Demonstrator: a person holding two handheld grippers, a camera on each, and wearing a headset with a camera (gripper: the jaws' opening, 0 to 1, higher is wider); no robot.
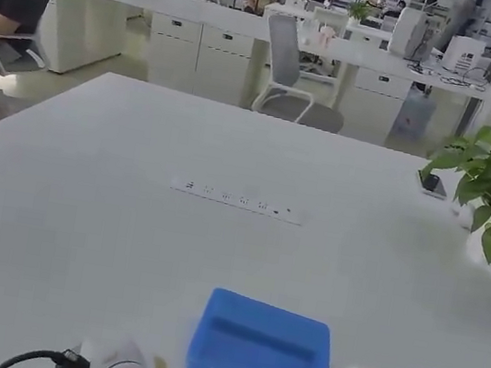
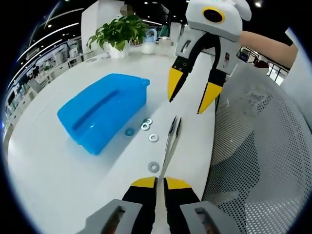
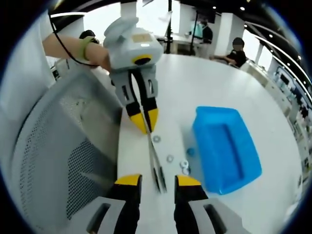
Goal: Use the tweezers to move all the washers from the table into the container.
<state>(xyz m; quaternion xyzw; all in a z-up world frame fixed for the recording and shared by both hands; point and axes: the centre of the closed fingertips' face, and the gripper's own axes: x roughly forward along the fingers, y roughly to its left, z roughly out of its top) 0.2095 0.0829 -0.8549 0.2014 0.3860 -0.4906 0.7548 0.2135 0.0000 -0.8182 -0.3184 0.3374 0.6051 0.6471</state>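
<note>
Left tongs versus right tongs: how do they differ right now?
The left tongs are shut on the tweezers, while the right tongs are open and hold nothing. The left tongs grip one end of the tweezers, and the right tongs hover around the other end, apparently without touching it. Both have yellow tips and point toward each other, beside the washers and the container.

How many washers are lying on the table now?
5 washers, all on the table beside the blue container: one nearest the left gripper, one further on, two close together, one bluish at its wall. More may be hidden.
</note>
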